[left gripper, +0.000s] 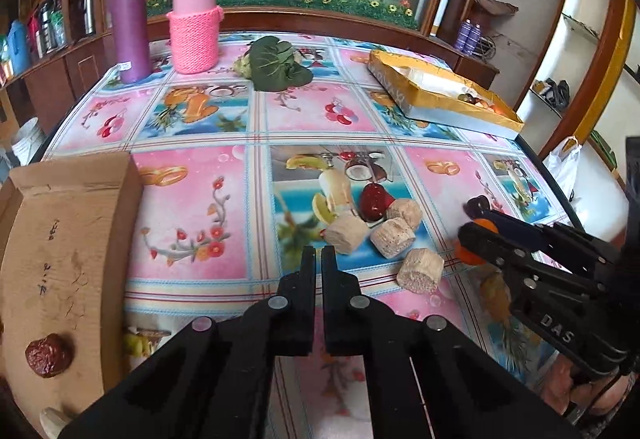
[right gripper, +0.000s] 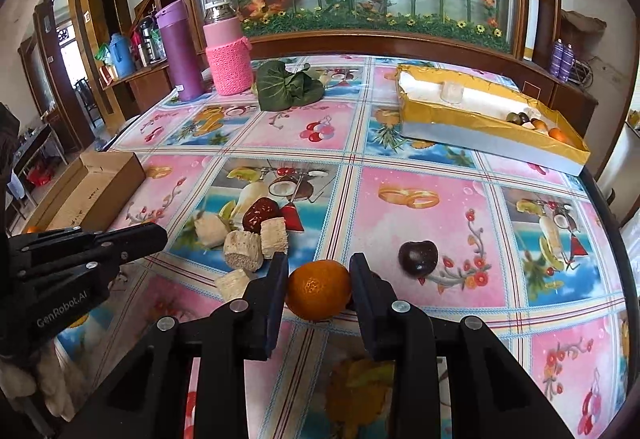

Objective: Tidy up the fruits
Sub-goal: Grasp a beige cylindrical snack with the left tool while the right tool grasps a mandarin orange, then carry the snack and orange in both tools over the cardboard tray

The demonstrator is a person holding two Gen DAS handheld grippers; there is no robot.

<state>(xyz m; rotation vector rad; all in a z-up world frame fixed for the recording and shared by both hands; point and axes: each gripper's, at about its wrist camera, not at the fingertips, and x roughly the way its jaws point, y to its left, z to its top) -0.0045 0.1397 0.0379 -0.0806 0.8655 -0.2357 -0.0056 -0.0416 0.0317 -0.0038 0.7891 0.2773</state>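
My right gripper (right gripper: 318, 263) is shut on a small orange (right gripper: 318, 289), its pads pressing both sides low over the tablecloth. A dark plum (right gripper: 418, 257) lies just to its right. To the left lie a red date (right gripper: 260, 215) and several beige cut chunks (right gripper: 242, 249). My left gripper (left gripper: 318, 259) is shut with nothing between its fingers, hovering short of those chunks (left gripper: 394, 237) and the date (left gripper: 374, 203). In the left wrist view the right gripper (left gripper: 476, 235) comes in from the right with the orange (left gripper: 464, 257).
A cardboard box (left gripper: 72, 239) at the near left holds a wrinkled red date (left gripper: 48, 355). A gold-rimmed tray (right gripper: 492, 143) at the far right holds several small fruits. A purple flask (left gripper: 130, 19), a pink bottle (left gripper: 194, 27) and green leaves (left gripper: 280, 65) stand at the back.
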